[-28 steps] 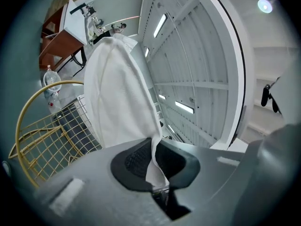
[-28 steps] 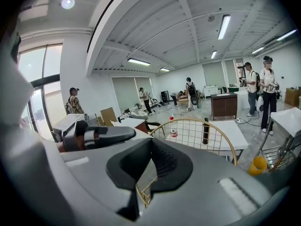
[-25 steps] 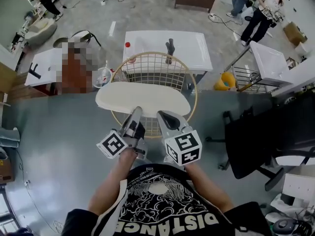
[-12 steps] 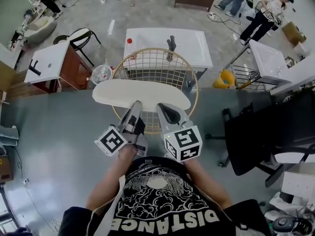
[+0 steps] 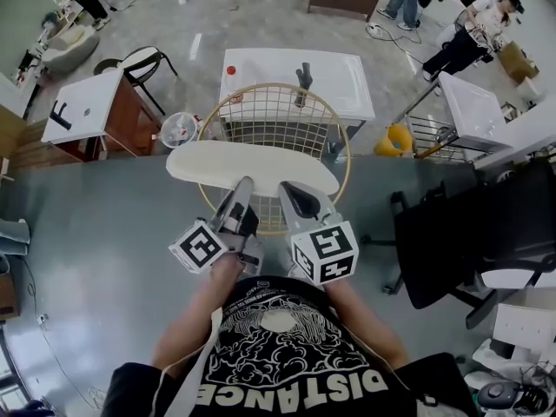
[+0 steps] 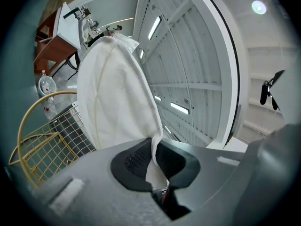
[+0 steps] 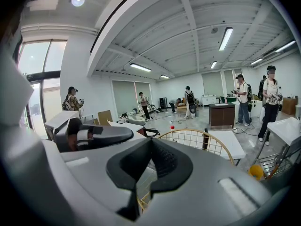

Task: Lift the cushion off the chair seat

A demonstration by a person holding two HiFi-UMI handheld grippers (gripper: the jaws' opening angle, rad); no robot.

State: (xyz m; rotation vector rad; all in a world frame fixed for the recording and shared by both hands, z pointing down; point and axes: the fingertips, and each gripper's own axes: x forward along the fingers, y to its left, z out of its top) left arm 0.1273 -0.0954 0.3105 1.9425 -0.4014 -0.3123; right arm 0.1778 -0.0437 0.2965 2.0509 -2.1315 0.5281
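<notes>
A long cream cushion (image 5: pixel 252 168) hangs flat over the round gold wire chair (image 5: pixel 346 159), clear of its mesh seat. My left gripper (image 5: pixel 241 186) is shut on the cushion's near edge. In the left gripper view the white fabric (image 6: pixel 113 98) runs down between the dark pads (image 6: pixel 134 159) of that gripper (image 6: pixel 157 173), with the chair's gold frame (image 6: pixel 33 140) below left. My right gripper (image 5: pixel 291 189) sits just right of the left one at the same edge. In the right gripper view its jaws (image 7: pixel 149 166) are shut with no fabric between them, and the chair (image 7: pixel 197 140) lies ahead.
A white table (image 5: pixel 295 76) stands behind the chair, a wooden desk (image 5: pixel 87 111) at the left and a black office chair (image 5: pixel 460 233) at the right. A clear container (image 5: pixel 178 130) sits by the chair's left. People (image 5: pixel 460 33) stand at the far right.
The cushion and both grippers have hardly moved. The person who stood by the wooden desk at the left is gone from view.
</notes>
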